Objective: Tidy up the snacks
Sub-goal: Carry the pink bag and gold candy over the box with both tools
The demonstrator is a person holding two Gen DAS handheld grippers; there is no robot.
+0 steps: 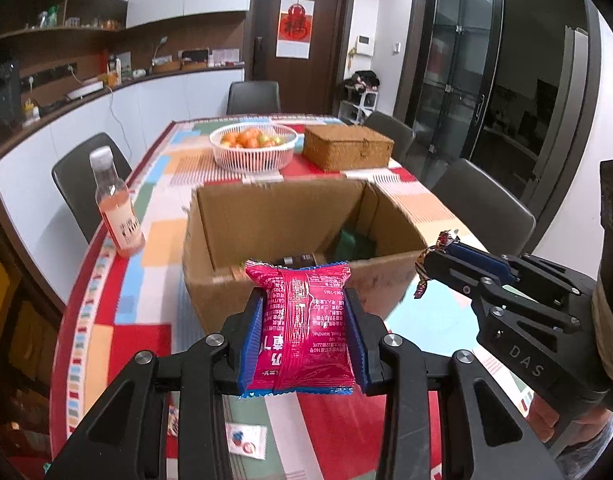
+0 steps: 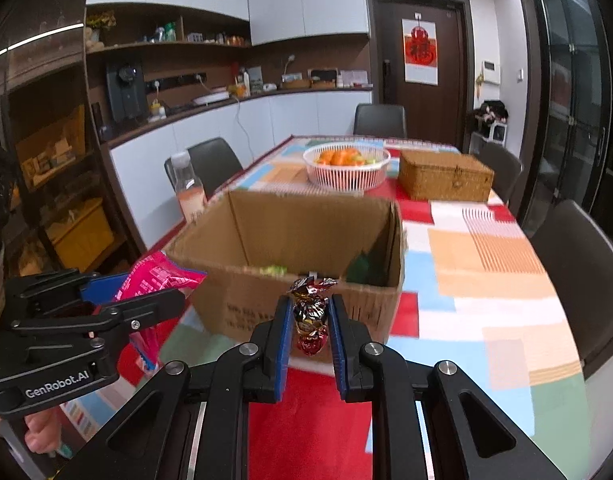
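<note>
While we hold both snacks up near the cardboard box, its open top sits just ahead & below each claw. Our left gripper pinches the pink snack pack, long side pointing at the box. Our right gripper is pressed tight on a foil candy. Both look abt equally near. Only the left view shows a small packet lying on the table; the right view shows, maybe, a greenish snack in the box.

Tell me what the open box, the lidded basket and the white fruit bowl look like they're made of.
Open box: brown corrugated cardboard, matte, with folded flaps. Lidded basket: woven wicker or rattan by its tan weave, though it could be imitation. White fruit bowl: likely moulded plastic, with even slatted sides.
</note>
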